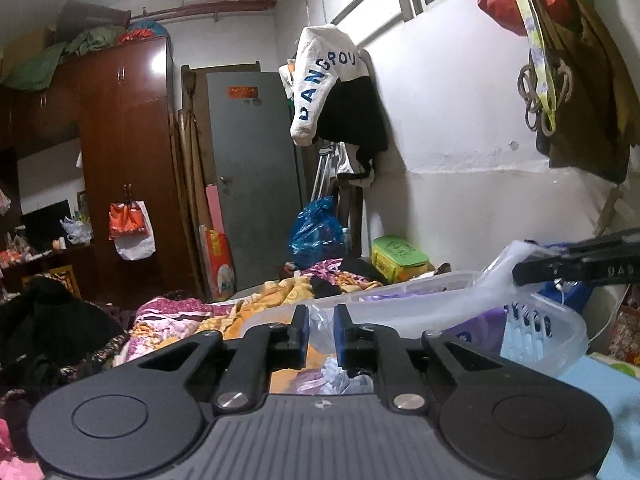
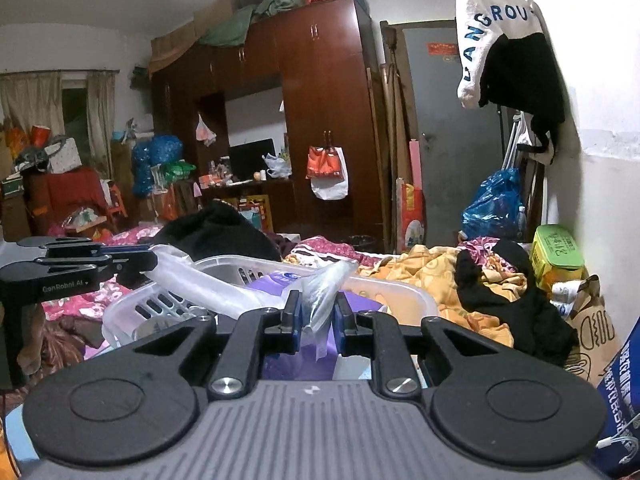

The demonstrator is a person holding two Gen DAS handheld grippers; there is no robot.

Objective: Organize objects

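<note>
A clear plastic bag (image 2: 208, 284) stretches between my two grippers, above a translucent white basket (image 2: 132, 308) that holds purple packs (image 2: 280, 280). My right gripper (image 2: 318, 316) is shut on one bunched end of the bag (image 2: 324, 288). In the right wrist view my left gripper (image 2: 150, 264) comes in from the left, shut on the bag's other end. The left wrist view shows the left gripper (image 1: 321, 330) with thin clear plastic (image 1: 320, 320) between its blue pads, the basket (image 1: 560, 328) beyond it, and the right gripper (image 1: 520, 272) pinching the bag at the far right.
The basket rests on a bed strewn with an orange cloth (image 2: 424, 276) and black garments (image 2: 520, 308). A green box (image 2: 556, 256) and a paper bag (image 2: 592, 320) stand by the white wall at the right. A dark wardrobe (image 2: 320, 92), grey door (image 2: 452, 120) and hanging jacket (image 2: 504, 48) lie beyond.
</note>
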